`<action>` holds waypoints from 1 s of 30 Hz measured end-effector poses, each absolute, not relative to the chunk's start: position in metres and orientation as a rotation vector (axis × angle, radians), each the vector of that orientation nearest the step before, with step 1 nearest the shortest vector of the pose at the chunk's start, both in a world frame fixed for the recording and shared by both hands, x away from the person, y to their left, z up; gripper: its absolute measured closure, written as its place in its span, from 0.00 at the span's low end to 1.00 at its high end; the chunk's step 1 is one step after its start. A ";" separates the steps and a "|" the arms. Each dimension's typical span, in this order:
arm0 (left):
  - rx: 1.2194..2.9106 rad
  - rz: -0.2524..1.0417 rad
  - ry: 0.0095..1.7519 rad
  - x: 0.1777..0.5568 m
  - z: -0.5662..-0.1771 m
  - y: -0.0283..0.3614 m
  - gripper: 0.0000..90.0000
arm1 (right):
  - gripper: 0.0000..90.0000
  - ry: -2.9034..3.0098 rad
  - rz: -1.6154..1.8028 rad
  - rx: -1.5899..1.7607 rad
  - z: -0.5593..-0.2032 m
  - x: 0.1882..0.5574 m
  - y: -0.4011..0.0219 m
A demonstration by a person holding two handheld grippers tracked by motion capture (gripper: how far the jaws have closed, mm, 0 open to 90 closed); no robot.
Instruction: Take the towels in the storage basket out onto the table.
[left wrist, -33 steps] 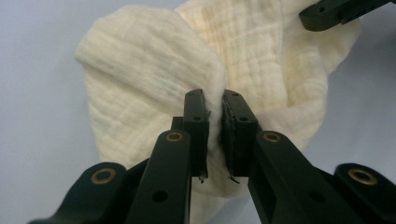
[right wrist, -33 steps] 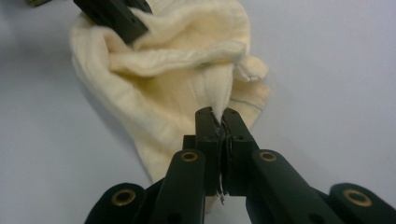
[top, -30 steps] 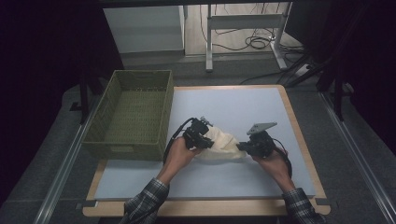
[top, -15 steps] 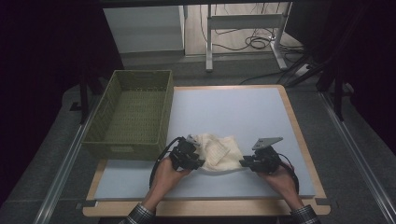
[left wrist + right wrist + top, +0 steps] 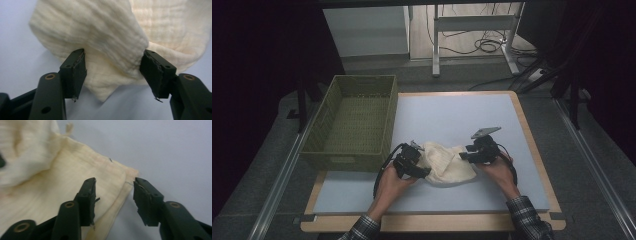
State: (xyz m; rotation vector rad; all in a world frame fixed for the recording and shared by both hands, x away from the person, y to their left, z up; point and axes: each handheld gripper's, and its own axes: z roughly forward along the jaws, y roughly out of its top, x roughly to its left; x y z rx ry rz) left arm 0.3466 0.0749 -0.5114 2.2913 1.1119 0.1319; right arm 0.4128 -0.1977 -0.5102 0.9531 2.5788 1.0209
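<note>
Your cream cloth [image 5: 447,164] lies bunched on the pale blue desk [image 5: 462,115], near its front edge, just right of the green woven basket [image 5: 352,120]. Your left gripper [image 5: 113,72] has its jaws spread wide, with a fold of the cloth bulging between them but not pinched. Your right gripper [image 5: 113,195] sits at the cloth's right side, its jaws parted over the hemmed edge, which runs between them ungripped. Your hands hold both grippers low over the desk.
</note>
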 end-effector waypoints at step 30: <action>2.241 0.310 1.034 0.378 -0.506 0.061 0.60 | 0.85 2.401 0.970 1.165 -0.499 0.436 -0.278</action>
